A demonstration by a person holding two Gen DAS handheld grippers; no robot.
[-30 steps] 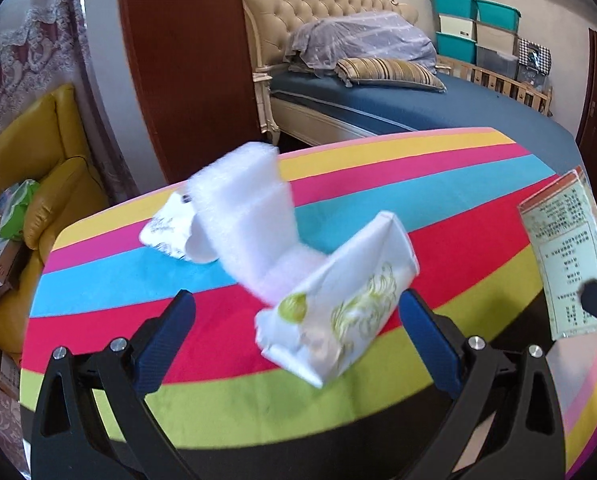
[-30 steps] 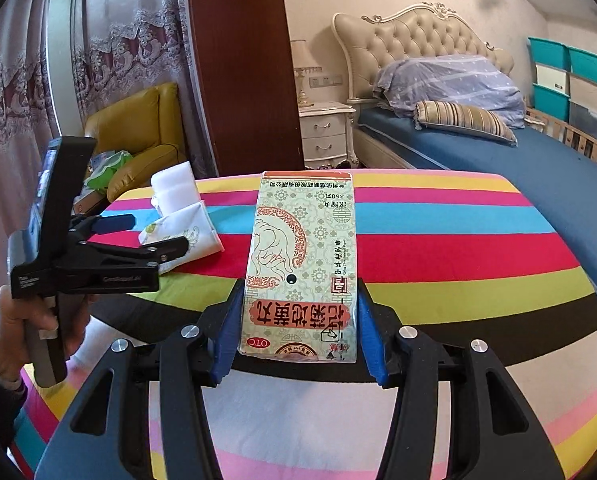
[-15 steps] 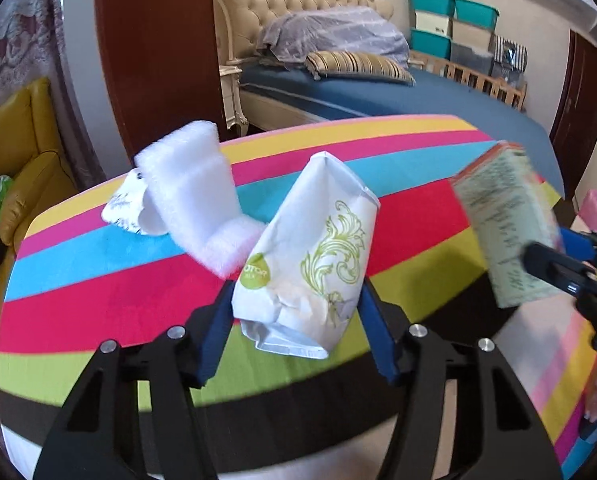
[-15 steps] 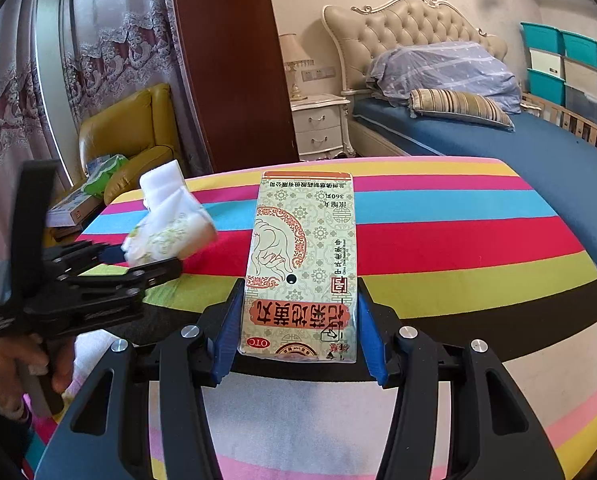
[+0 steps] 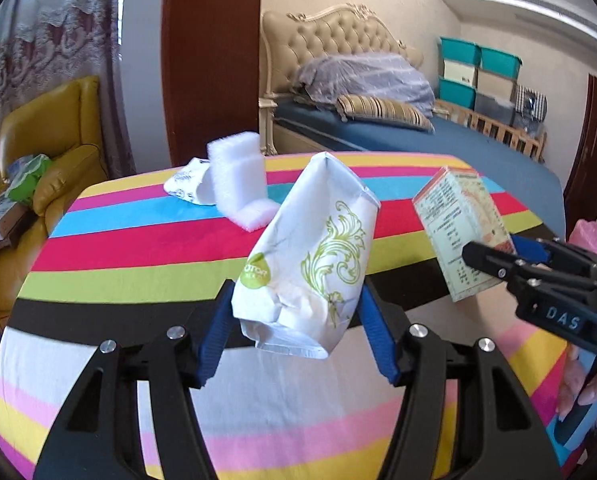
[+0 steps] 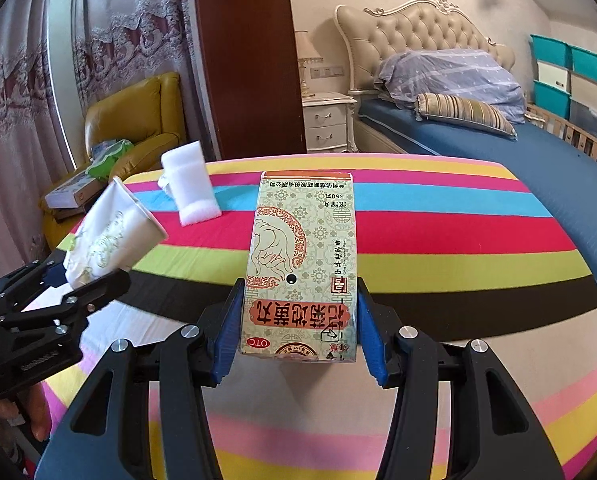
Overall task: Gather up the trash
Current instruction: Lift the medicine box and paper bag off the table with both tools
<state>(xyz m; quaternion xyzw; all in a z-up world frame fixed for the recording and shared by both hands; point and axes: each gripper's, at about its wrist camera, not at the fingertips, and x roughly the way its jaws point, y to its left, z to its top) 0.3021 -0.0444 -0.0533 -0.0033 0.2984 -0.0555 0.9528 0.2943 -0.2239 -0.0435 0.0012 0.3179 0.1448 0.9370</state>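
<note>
— What sort of place is this?
— A home bedroom: ahead of the hand-held gripper stands a bed with tufted headboard and pillows, a nightstand with lamp beside it.
— Anything else?
— Lace curtains and a yellow armchair to its left.

On the table, a foam block stands at the far left, with a wrapper touching its left side. Nearer, the left gripper holds a pack above the table, tilted with its top leaning away, and to its right the right gripper holds a box above the table too. Behind the table is a bed, left of it a nightstand, and an armchair sits beyond the table's left end.
</note>
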